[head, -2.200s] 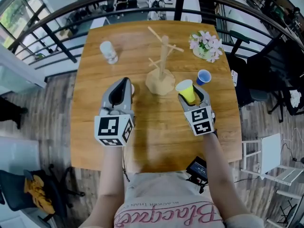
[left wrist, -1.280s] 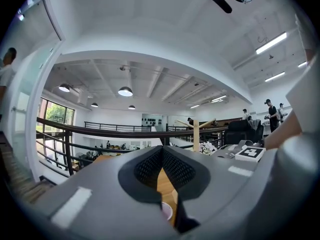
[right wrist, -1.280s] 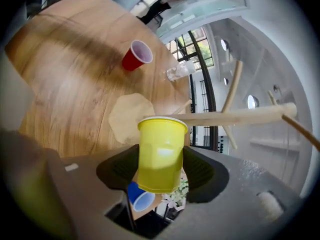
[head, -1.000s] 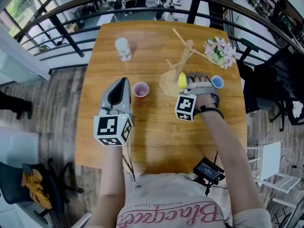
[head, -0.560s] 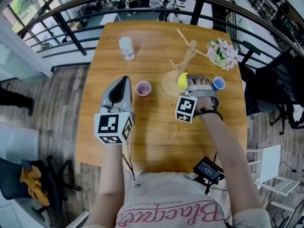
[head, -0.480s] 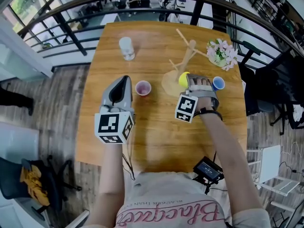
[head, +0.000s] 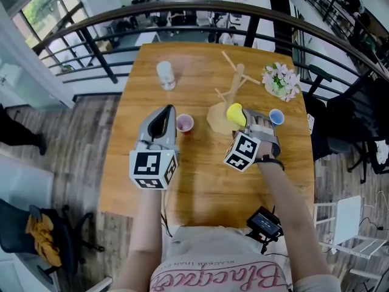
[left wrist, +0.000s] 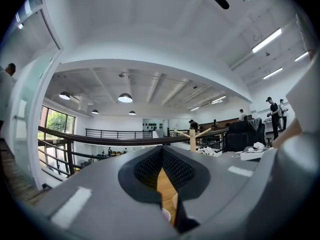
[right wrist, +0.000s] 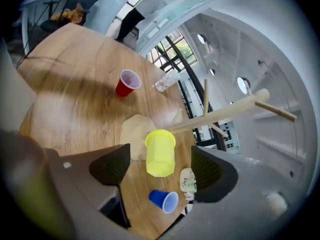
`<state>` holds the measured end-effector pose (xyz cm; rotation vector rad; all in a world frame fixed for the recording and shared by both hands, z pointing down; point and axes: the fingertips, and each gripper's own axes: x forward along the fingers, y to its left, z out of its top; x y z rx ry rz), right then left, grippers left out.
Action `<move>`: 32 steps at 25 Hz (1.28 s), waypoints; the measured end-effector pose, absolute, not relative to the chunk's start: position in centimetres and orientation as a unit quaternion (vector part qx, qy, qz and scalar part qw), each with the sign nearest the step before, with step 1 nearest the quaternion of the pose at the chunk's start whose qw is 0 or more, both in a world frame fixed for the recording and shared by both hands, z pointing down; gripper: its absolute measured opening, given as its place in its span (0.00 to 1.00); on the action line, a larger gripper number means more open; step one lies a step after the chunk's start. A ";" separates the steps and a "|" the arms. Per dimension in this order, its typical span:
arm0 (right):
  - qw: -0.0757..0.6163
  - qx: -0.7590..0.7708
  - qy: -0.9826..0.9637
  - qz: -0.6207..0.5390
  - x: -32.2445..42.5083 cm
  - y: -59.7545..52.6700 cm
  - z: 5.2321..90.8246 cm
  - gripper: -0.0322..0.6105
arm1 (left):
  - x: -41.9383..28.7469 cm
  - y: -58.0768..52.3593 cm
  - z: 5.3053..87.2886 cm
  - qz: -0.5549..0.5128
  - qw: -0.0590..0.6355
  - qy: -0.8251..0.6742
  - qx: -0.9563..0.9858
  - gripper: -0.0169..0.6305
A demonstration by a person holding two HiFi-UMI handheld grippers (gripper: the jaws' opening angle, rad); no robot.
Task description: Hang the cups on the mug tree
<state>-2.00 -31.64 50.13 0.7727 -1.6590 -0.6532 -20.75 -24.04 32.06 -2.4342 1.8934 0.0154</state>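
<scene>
The wooden mug tree (head: pixel 234 89) stands at the middle back of the table; in the right gripper view its trunk (right wrist: pixel 225 115) runs slantwise. A yellow cup (head: pixel 236 113) (right wrist: pixel 160 154) hangs low on it, mouth toward the trunk. My right gripper (head: pixel 243 121) (right wrist: pixel 161 167) is open; its jaws have just been opening, and the cup is between them with neither pad touching it. A pink-red cup (head: pixel 184 123) (right wrist: pixel 127 82) stands left of the tree, just ahead of my shut, empty left gripper (head: pixel 165 113) (left wrist: pixel 161 160). A blue cup (head: pixel 276 117) (right wrist: pixel 163 200) lies to the right.
A clear plastic bottle (head: pixel 165 75) (right wrist: pixel 167 82) stands at the back left of the wooden table (head: pixel 200 175). A pot of pink flowers (head: pixel 281 81) is at the back right. A black railing (head: pixel 182 14) runs behind the table.
My right gripper carried the yellow cup to the tree, then opened and rolled; the cup now hangs free of the pads. The left gripper rose slightly, still shut.
</scene>
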 end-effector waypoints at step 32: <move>0.058 0.557 -0.826 -0.063 10.3 -24.8 33.8 0.05 | -12.2 -23.0 27.6 0.014 0.088 0.569 -0.817 0.05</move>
